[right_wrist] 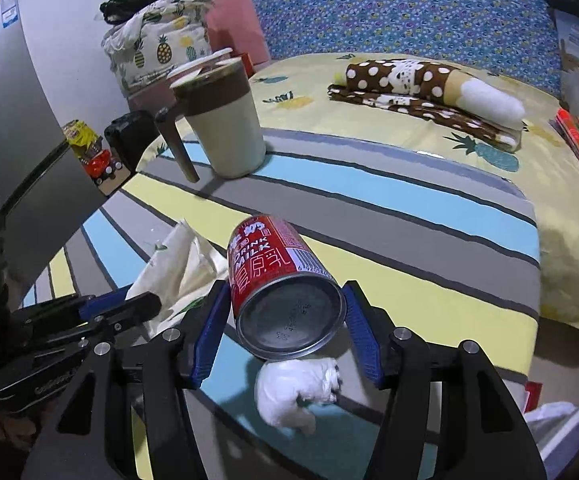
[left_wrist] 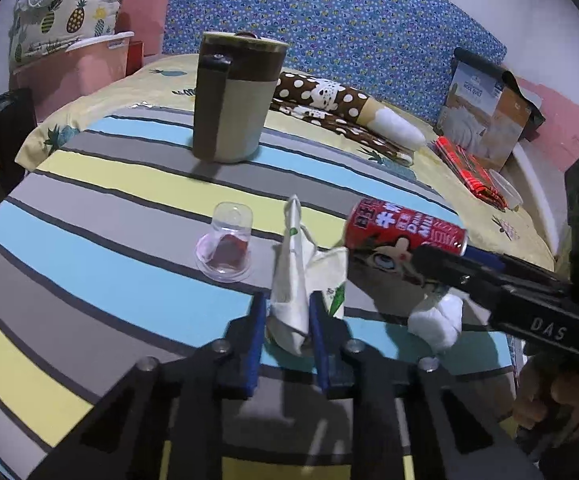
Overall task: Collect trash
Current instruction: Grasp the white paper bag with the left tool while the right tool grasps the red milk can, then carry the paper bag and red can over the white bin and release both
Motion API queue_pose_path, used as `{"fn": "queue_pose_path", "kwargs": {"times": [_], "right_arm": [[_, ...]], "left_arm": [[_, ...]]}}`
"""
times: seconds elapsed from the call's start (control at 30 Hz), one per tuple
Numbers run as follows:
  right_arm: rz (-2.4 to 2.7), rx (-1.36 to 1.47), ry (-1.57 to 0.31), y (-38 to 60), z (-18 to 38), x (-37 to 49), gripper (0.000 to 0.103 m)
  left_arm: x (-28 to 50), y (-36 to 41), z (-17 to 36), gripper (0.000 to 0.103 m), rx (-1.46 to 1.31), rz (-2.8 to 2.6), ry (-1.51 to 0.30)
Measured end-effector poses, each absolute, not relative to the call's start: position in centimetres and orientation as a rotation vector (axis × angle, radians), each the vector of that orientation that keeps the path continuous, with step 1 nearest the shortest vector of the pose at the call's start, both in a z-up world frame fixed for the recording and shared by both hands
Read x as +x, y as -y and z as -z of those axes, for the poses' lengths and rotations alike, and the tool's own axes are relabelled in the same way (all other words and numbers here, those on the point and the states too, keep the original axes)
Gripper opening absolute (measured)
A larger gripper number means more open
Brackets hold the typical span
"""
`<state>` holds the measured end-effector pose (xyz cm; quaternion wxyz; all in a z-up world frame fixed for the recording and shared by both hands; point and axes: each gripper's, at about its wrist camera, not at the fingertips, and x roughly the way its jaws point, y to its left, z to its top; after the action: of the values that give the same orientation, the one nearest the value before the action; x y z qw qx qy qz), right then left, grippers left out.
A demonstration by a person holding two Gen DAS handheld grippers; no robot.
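My left gripper (left_wrist: 287,312) is shut on a crumpled cream paper wrapper (left_wrist: 293,272) and holds it over the striped cloth. The wrapper also shows in the right wrist view (right_wrist: 177,264). My right gripper (right_wrist: 285,300) is shut on a red milk can (right_wrist: 285,292), held tilted above the cloth; the can also shows in the left wrist view (left_wrist: 401,236). A white crumpled tissue (right_wrist: 297,392) lies on the cloth under the can. An upturned clear plastic cup (left_wrist: 225,246) with red residue sits left of the wrapper.
A tall brown and beige bin (left_wrist: 233,96) with a handle stands at the far side of the striped cloth (left_wrist: 89,240). Beyond it lie a polka-dot folded blanket (left_wrist: 341,108), a quilt box (left_wrist: 485,116) and red checked cloth (left_wrist: 469,168). A pink tub (left_wrist: 81,68) stands far left.
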<state>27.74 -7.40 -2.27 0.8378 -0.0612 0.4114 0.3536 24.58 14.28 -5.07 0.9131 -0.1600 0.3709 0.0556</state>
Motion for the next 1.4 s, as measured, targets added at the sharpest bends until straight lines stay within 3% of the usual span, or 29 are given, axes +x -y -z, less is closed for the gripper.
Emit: {"fn": "queue_pose_path", "kwargs": {"times": [1.4], "right_arm": [[-0.612, 0.031, -0.705, 17.4, -2.4, 19.9, 0.056]], "left_arm": [[16.9, -4.9, -0.2, 0.017, -0.238, 0.051, -0.696]]}}
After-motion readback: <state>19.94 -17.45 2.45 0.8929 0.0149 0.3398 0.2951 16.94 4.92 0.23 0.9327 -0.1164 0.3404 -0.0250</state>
